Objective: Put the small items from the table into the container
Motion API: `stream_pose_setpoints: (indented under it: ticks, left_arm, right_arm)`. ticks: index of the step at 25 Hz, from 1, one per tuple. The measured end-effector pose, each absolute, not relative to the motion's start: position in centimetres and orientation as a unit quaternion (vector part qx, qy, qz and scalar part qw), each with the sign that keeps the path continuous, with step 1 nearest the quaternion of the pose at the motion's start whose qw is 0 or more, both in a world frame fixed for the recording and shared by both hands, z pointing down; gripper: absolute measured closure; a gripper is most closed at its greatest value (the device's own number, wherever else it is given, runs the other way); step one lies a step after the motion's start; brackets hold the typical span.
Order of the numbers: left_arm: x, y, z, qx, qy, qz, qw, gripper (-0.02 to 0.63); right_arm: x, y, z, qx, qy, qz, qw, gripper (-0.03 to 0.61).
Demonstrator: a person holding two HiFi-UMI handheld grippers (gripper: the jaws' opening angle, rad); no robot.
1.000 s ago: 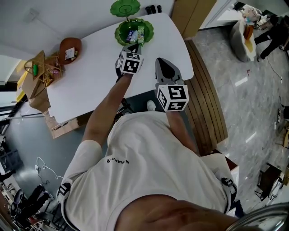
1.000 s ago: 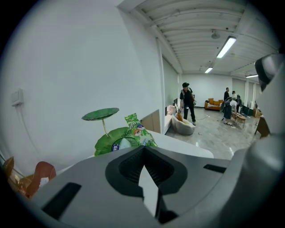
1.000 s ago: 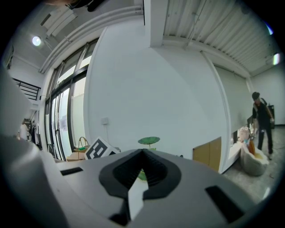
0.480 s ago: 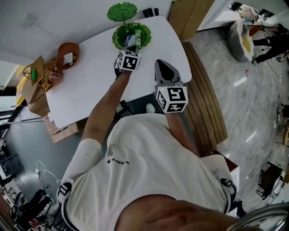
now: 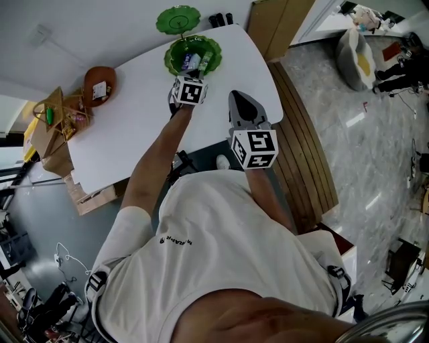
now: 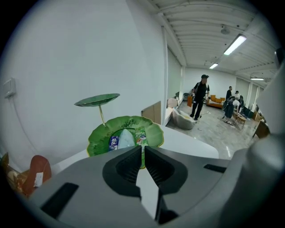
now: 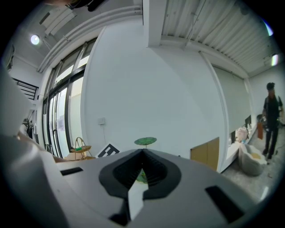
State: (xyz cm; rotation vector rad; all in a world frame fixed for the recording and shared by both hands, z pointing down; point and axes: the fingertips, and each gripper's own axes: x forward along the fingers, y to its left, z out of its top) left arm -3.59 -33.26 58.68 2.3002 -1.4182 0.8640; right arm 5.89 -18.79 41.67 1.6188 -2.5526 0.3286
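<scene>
Near far table [image 5: 127, 124] edge, green bowl [image 5: 170, 62]

The white table [image 5: 134, 127] has rounded corners; near its far right corner stands a green leaf-shaped bowl [image 5: 169, 59] — small packets [image 5: 196, 60] inside, a green dish [image 5: 177, 19] on a stem above it. At the far left corner sits a brown bowl [image 5: 90, 77].

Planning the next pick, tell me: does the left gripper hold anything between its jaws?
No, the jaws of the left gripper are closed together, empty, facing the green leaf-shaped dish.
</scene>
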Motion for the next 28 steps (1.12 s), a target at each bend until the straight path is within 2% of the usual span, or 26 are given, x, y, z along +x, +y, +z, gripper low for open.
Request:
stream_pose_setpoints:
  ticks: [28]
  left_arm:
    - [-3.6, -29.3, 52.2, 0.817, -0.521, 0.212, 0.129, 0.609]
  right_arm:
    - [4.1, -17.4, 41.2, 0.518, -0.848, 0.101, 0.049, 0.574]
